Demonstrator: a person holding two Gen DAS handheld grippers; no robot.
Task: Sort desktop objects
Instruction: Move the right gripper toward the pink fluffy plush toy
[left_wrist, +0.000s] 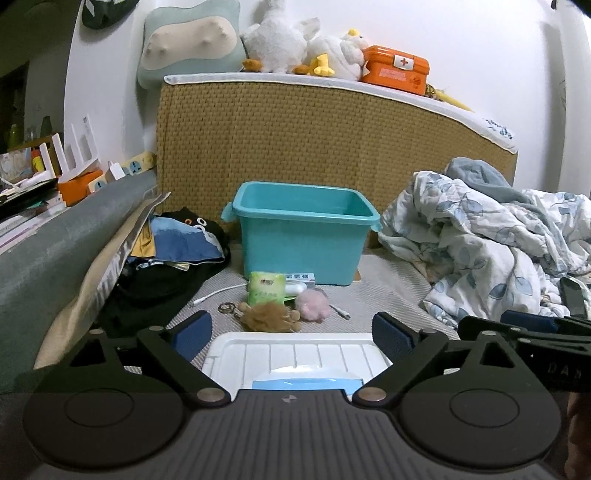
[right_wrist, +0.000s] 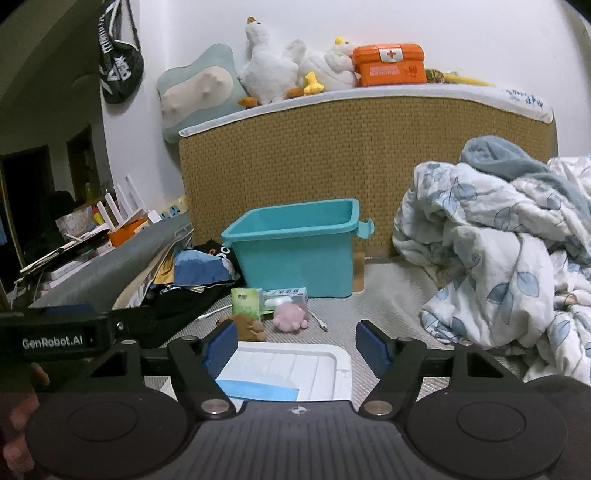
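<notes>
A teal plastic bin (left_wrist: 301, 242) (right_wrist: 295, 254) stands open on the grey mattress, against the woven headboard. In front of it lie a green tissue pack (left_wrist: 266, 288) (right_wrist: 245, 301), a small white-and-green box (left_wrist: 301, 278), a brown fluffy toy (left_wrist: 267, 317) (right_wrist: 247, 326), a pink fluffy toy (left_wrist: 313, 303) (right_wrist: 290, 317), a key ring (left_wrist: 226, 307) and a white cable (left_wrist: 218, 293). A white lid (left_wrist: 295, 356) (right_wrist: 288, 365) with a blue handle lies nearest. My left gripper (left_wrist: 293, 332) is open above the lid. My right gripper (right_wrist: 297, 349) is open too, over the lid's right part.
Crumpled floral bedding (left_wrist: 480, 243) (right_wrist: 498, 258) fills the right side. Dark clothes and a blue cloth (left_wrist: 177, 251) pile up at the left beside a grey ledge (left_wrist: 55, 229). Plush toys and an orange first-aid box (left_wrist: 395, 68) sit on top of the headboard.
</notes>
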